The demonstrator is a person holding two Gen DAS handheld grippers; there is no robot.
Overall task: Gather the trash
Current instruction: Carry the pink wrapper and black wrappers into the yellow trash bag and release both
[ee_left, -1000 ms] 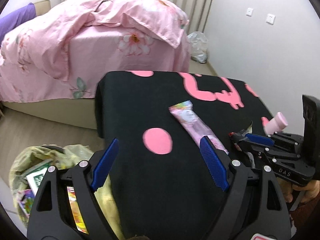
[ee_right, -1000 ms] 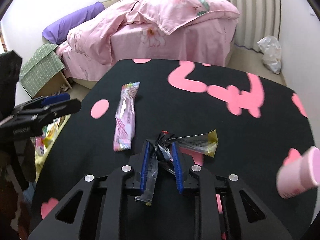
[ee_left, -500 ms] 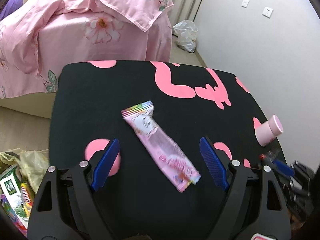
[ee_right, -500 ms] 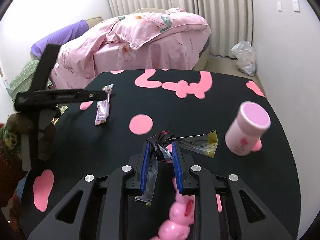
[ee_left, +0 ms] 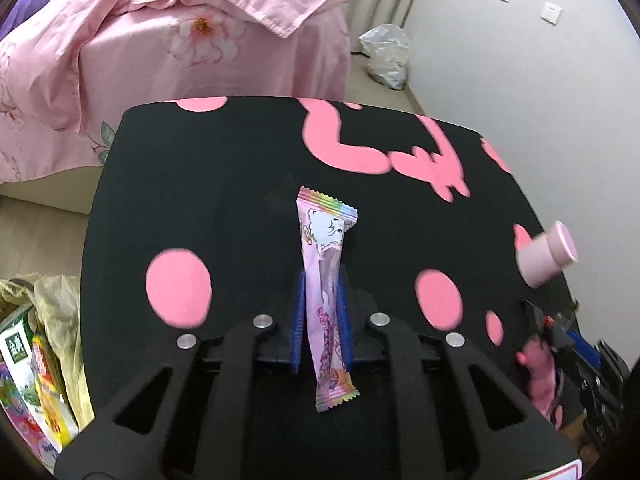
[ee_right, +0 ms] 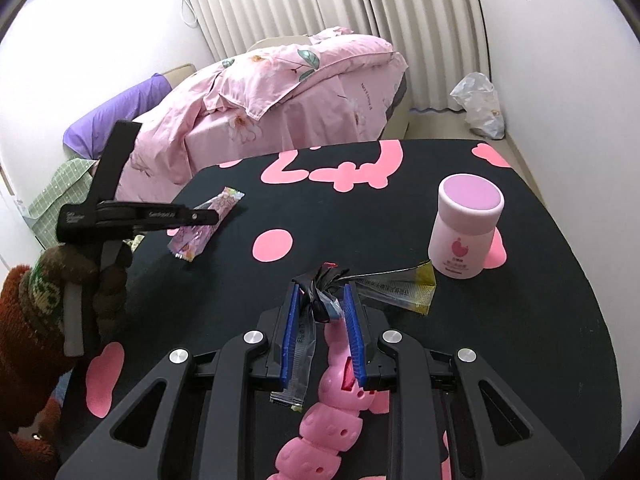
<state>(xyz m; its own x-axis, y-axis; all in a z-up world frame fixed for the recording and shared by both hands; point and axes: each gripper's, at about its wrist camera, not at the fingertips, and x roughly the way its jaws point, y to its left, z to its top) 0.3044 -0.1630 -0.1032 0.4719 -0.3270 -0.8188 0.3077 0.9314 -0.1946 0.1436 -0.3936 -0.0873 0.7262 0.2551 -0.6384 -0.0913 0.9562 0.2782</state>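
Left gripper (ee_left: 322, 312) is clamped on the pink snack wrapper (ee_left: 326, 280), which is pinched near its middle, one end sticking out ahead over the black table (ee_left: 240, 200), the other trailing back. Right gripper (ee_right: 322, 320) is pinched on a crumpled dark wrapper bundle (ee_right: 320, 292). A pink jar (ee_right: 466, 226) is seen ahead-right of it. A trash bag (ee_left: 44, 344) is seen far left of the left gripper, below table level.

Black hand-held gripper (ee_left: 321, 300) frames carry blue ribbed pads, silver screws; brown fuzzy sleeve (ee_right: 24, 344).
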